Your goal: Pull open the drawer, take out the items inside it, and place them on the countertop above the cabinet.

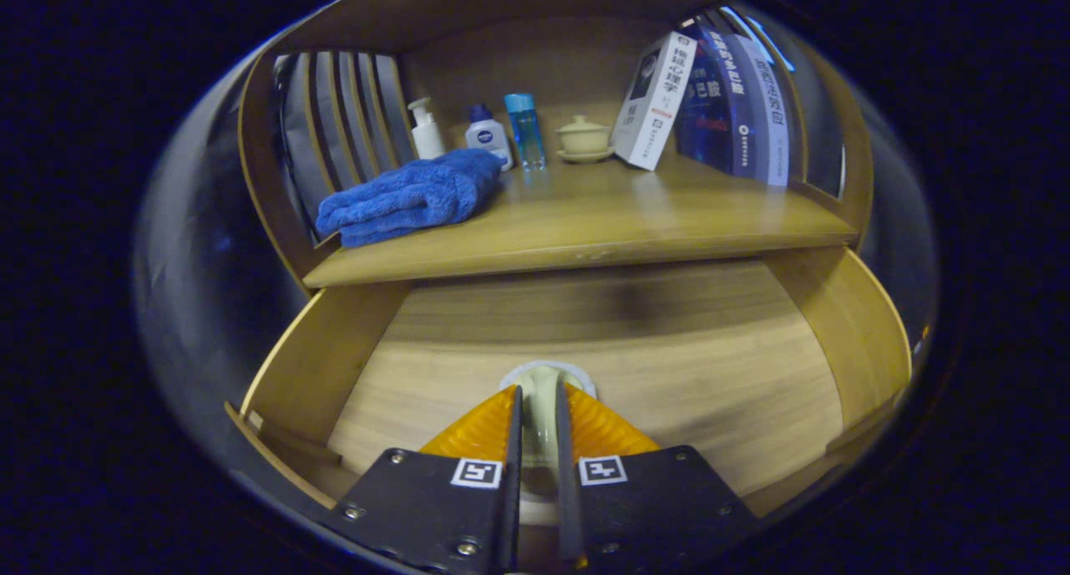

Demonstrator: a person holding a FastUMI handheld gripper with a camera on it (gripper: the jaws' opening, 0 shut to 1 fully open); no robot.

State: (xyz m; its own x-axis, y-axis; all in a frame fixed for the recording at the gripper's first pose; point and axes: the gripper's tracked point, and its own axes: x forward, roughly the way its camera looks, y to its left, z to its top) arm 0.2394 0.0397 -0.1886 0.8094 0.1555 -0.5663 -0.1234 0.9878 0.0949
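Gripper: fingers pinching pale ceramic piece, probably a cup | drawer: open, near front edge | handling: rigid, smooth, fragile; hold at rim.

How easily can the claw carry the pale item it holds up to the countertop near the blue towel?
Probably easily. The claw is shut on the pale item in the open drawer, and the countertop right of the blue towel lies bare.
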